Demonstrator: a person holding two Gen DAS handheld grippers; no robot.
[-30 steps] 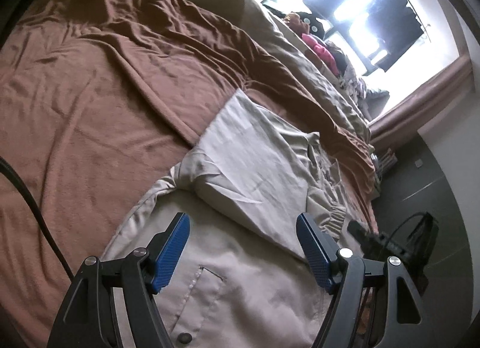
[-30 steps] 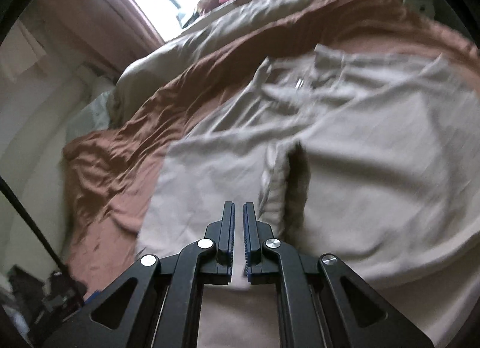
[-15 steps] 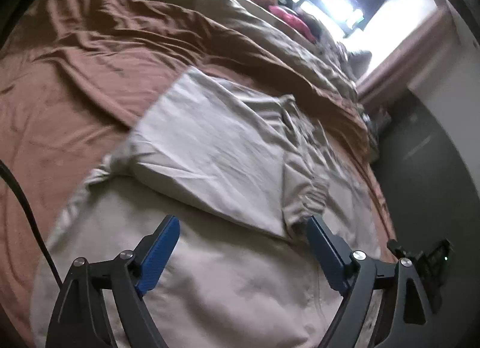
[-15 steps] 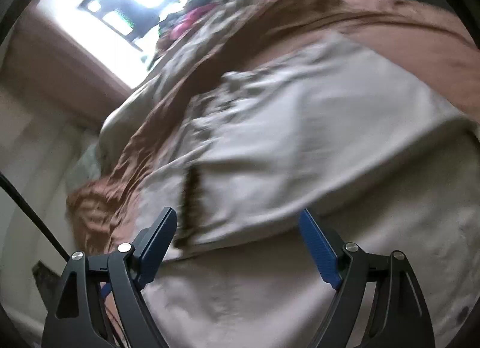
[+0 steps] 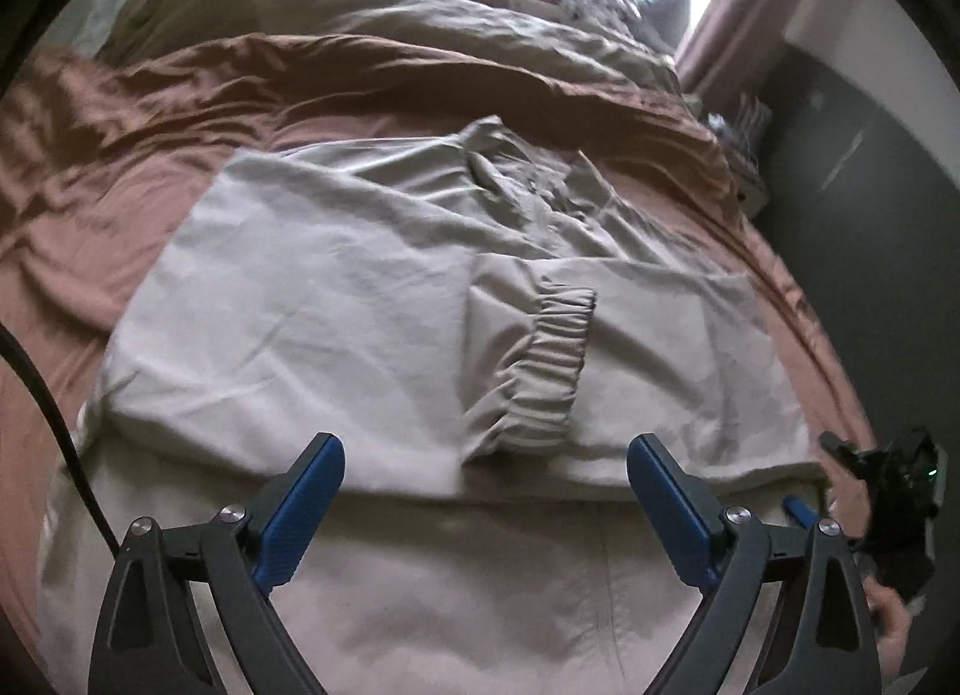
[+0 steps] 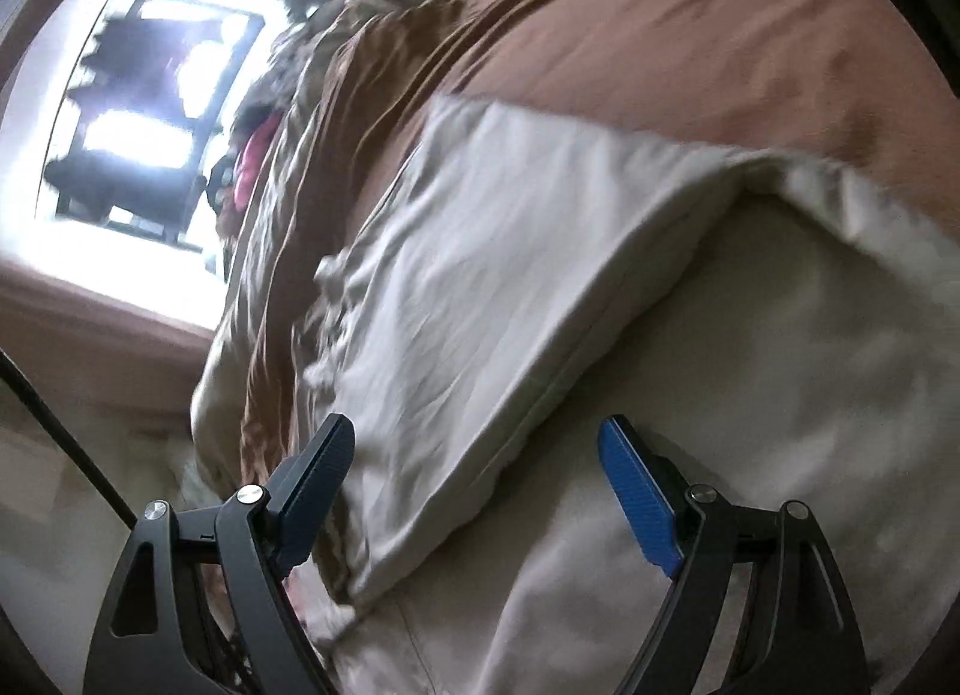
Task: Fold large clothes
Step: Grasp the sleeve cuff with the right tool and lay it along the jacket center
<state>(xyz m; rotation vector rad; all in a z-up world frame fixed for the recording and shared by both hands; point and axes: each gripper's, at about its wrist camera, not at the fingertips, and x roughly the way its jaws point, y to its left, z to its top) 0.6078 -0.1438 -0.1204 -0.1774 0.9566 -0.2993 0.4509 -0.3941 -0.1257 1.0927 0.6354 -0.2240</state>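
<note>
While lying spread on the rumpled brown bedsheet (image 5: 180, 113), the pale beige cotton garment (image 5: 336, 299) is showing a folded-in sleeve with its elastic ribbed cuff (image 5: 540, 365) at centre. Left gripper (image 5: 486, 494) is hovering near, jaws just opening wide, gripping nothing. Right view, blurred: right gripper (image 6: 477, 491) is hanging over the fold edge, jaws wide, empty. Risk: loose folded layers are likely slipping apart if snagged.

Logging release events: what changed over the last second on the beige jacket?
The right gripper, shut a second ago, has opened and now holds nothing. The left gripper has just been opening wider, nothing between its fingers. Both views rolled. The beige jacket stays folded on the brown bedsheet.
</note>
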